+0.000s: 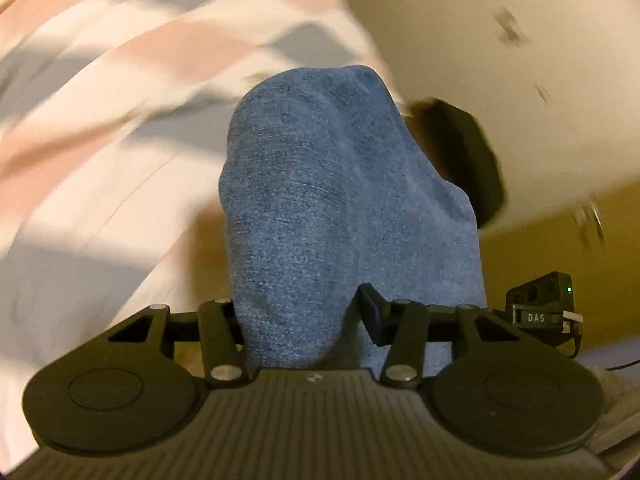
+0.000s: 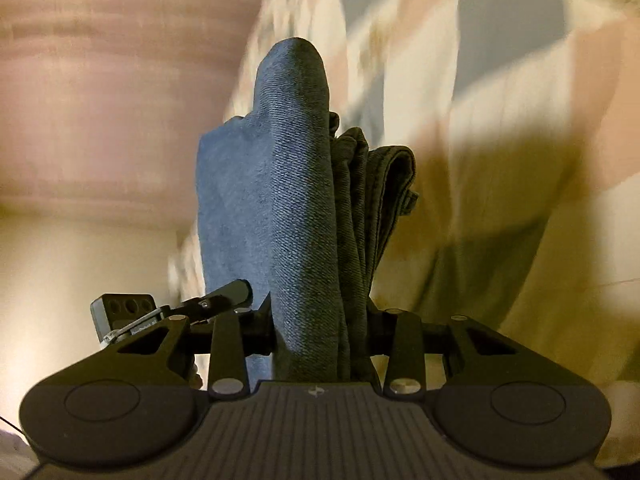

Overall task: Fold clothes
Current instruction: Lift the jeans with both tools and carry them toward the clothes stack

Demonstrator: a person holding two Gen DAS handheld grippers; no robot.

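- While blue denim cloth (image 1: pixel 344 208) rises straight ahead of the left gripper (image 1: pixel 304 320), the two black fingers are clenched on it, the fabric bunched between them and standing up like a rounded hump.
- Between the fingers of the right gripper (image 2: pixel 320 328) another part of the blue denim cloth (image 2: pixel 280 200) is pinched tight; it stands in a tall fold in front of the claw, with darker, shaded folds of the same fabric (image 2: pixel 376 200) pressed against its right side.
- Behind the cloth and to the left of the left claw lies a blurred checked bedcover in pink, grey and cream (image 1: pixel 120 100).
- Beyond the right claw, up and to its right, the same checked bedcover (image 2: pixel 500 80) shows, also blurred.
- A dark, blurred object (image 1: pixel 468 160) sits just right of the denim in the left view; what it is cannot be told.
- A pale cream wall (image 1: pixel 520 60) fills the upper right of that view.
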